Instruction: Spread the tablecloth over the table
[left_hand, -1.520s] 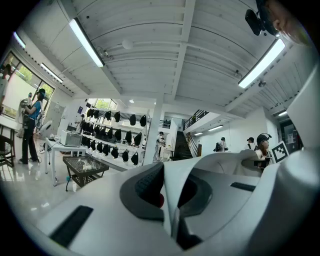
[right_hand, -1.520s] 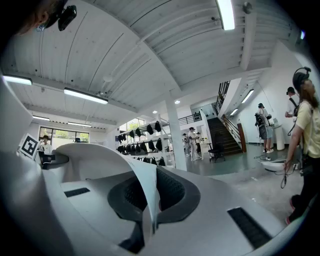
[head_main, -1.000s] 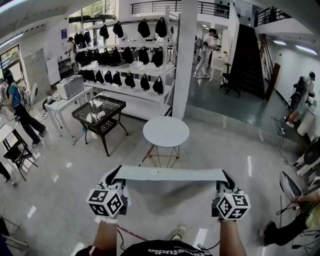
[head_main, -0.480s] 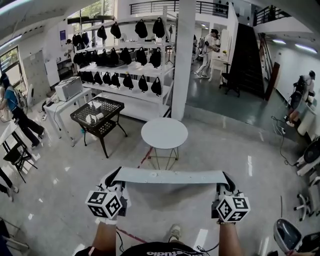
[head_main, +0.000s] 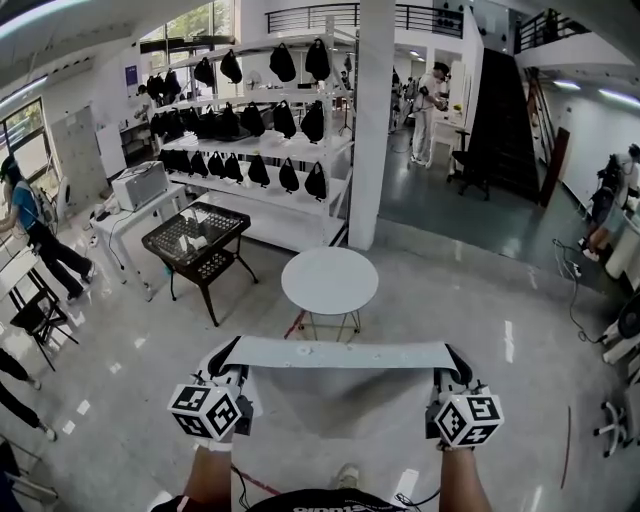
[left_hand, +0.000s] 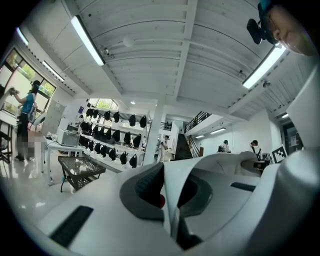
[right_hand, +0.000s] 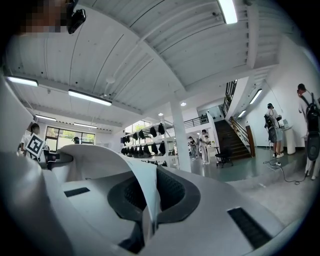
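While the tablecloth (head_main: 340, 352) hung in the air between the two claws, none of it lay on the round white counter (head_main: 330, 282), so the spreading itself had not begun.

Done, by my reading: cloth picked up, one edge pulled straight.
Left to do: close the gap to the counter, carry the cloth over the top, lower it, release, even out the overhang.

Left claw (head_main: 226, 360): jaws all but together, pinching a thin fold at one corner. Its own view showed fabric sandwiched between the dark pads (left_hand: 145, 186).
Right claw (head_main: 456, 362): likewise clamped on the opposite corner, with the cloth edge running between its pads (right_hand: 172, 192).

Position: held level in front of the person, short of the counter, above the glossy floor (head_main: 130, 370).

Appearance: pale, white to light grey, plain. Visible band taut and nearly straight from claw to claw. Whatever hung below it was hard to separate from the floor. No pattern made out.
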